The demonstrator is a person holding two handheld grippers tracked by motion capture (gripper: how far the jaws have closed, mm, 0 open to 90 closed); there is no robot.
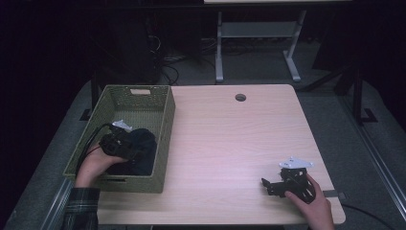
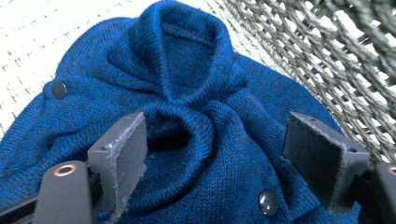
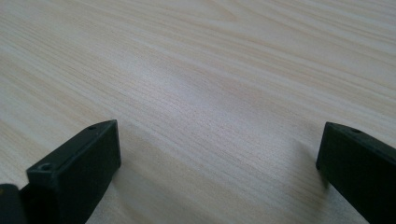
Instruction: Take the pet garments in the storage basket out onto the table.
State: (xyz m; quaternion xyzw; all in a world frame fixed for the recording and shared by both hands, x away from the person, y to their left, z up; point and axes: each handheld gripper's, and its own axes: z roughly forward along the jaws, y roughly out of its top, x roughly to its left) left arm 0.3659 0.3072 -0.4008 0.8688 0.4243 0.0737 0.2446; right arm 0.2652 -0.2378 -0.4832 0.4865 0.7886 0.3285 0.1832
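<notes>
A blue knitted garment [image 2: 187, 60] with dark buttons lies bunched in the green woven basket [image 1: 165, 127] at the table's left; from above it looks dark [image 1: 147, 146]. My left gripper [image 1: 135, 149] is down inside the basket, right over the garment. In the left gripper view its jaws [image 2: 215, 135] stand wide apart on either side of a raised fold of the knit, without pinching it. My right gripper [image 1: 266, 185] rests low over the bare wooden tabletop [image 3: 210, 70] near the front right, open with nothing between its fingers.
The basket's woven wall [image 2: 327, 46] rises close to the right of the left gripper. A round cable hole [image 1: 240, 97] sits at the table's far edge. Behind the table stand a white desk frame [image 1: 219, 48] and cables on the floor.
</notes>
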